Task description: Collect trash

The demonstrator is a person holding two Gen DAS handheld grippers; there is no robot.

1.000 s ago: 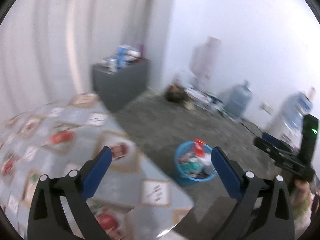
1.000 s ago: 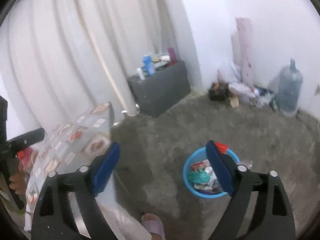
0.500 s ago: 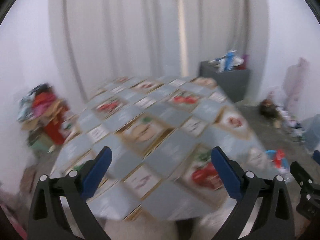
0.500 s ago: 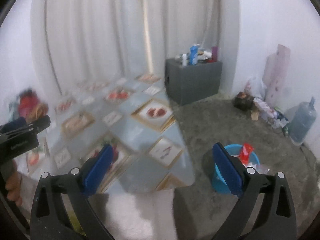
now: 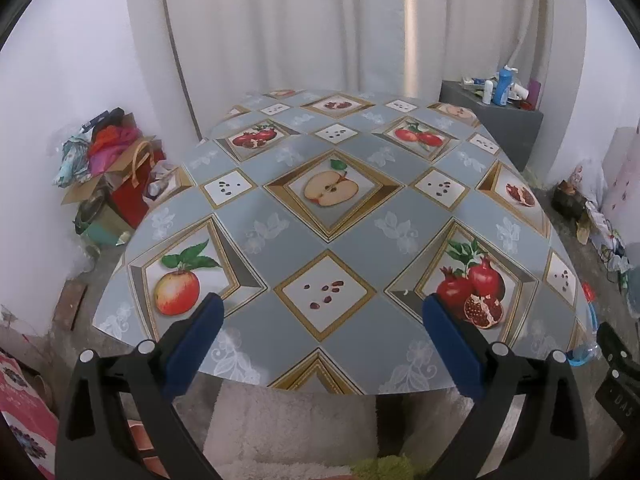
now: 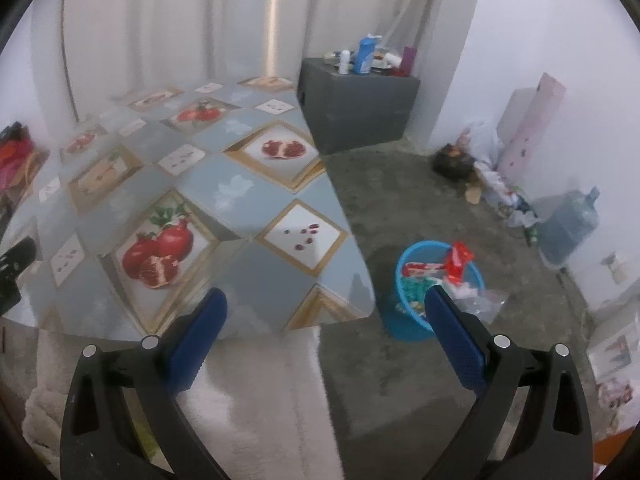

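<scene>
Left wrist view
- Left gripper (image 5: 320, 320): spread wide, nothing between the blue pads (image 5: 194, 338); held over the near edge of the table.
- Table (image 5: 352, 216): covered by a grey-blue cloth printed with apples, pomegranates and seeds in gold diamond frames; no loose trash visible on it.
- Trash bin (image 5: 591, 320): only a sliver of blue rim with a red scrap showing past the table's right edge, on the floor.
- Right gripper (image 5: 618, 364): black body just visible at far right; finger spread not readable here.
- Cabinet (image 5: 496, 124): dark grey, behind the table at right, bottles and tubes on top.
- Clutter pile (image 5: 112, 172): cardboard box, red bag and bright cloths against the left wall.
- Curtain (image 5: 320, 24): white, hanging behind the table.

Right wrist view
- Right gripper (image 6: 324, 320): spread wide, holding nothing; aimed at the table's right corner and the floor beyond.
- Trash bin (image 6: 408, 322): blue, standing on the grey carpet just beside the table corner, full of wrappers with a red packet sticking up and clear plastic hanging over the rim; partly behind the right blue pad (image 6: 456, 340).
- Water jug (image 6: 572, 220): large, bluish, near the right wall.
- Floor clutter (image 6: 484, 176): dark bag and mixed scraps along the wall between cabinet and jug.
- Left gripper (image 6: 14, 270): black part at far left edge, over the table.
</scene>
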